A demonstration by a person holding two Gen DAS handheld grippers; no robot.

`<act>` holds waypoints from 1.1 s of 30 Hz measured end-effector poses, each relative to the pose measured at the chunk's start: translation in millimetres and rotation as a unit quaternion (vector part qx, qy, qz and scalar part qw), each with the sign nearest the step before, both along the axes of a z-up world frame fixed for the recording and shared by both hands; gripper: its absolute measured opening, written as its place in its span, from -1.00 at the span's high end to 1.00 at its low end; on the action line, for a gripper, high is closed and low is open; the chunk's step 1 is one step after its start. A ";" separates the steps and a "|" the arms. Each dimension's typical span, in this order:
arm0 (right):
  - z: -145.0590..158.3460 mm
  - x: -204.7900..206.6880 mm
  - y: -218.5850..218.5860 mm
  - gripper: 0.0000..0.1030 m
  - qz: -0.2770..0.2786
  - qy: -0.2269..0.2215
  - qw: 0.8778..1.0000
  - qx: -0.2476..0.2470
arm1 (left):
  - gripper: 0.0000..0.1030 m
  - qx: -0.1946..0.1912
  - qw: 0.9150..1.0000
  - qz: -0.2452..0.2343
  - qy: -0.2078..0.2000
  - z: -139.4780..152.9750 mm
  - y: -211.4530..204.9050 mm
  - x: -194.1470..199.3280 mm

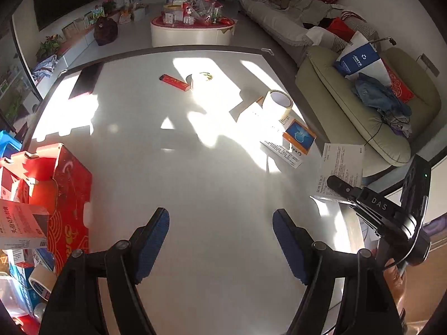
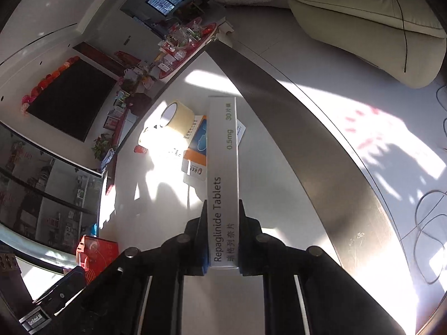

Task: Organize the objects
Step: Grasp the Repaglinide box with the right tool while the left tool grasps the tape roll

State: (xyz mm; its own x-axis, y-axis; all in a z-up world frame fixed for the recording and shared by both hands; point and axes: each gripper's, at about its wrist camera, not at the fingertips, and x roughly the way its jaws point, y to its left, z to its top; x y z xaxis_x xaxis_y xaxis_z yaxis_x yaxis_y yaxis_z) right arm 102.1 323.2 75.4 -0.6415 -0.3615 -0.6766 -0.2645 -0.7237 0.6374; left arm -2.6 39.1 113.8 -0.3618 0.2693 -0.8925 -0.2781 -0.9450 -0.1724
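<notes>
R tongs (image 2: 222, 240) clamp long white Repaglinide tablet box (image 2: 223, 173), long axis fwd along fingers; L tongs (image 1: 220, 243) wide, empty; red open-top cardboard carton (image 1: 69, 192) sits L, nearer L hand.

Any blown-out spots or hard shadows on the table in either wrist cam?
Left wrist: sunlight clips the white table around the clear tape roll, with hard shadows across mid-table; the open left gripper sits in shade. Right wrist: glare whitens the area beside the tape roll; the Repaglinide box in the right gripper stays legible.
</notes>
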 end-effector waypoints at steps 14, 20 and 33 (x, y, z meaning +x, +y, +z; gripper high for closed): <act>18.8 94.7 41.5 0.70 -0.002 0.076 0.994 -0.085 | -0.56 -0.060 0.998 -0.007 0.031 -19.0 146.4 -120.5; 14.2 102.0 49.3 0.68 -0.004 0.089 0.990 -0.108 | -0.56 -0.115 0.992 -0.025 0.038 -43.4 169.6 -143.0; 5.3 92.9 48.3 0.68 0.000 0.084 0.989 -0.122 | -0.03 -0.103 0.993 -0.034 0.047 -52.5 167.4 -138.9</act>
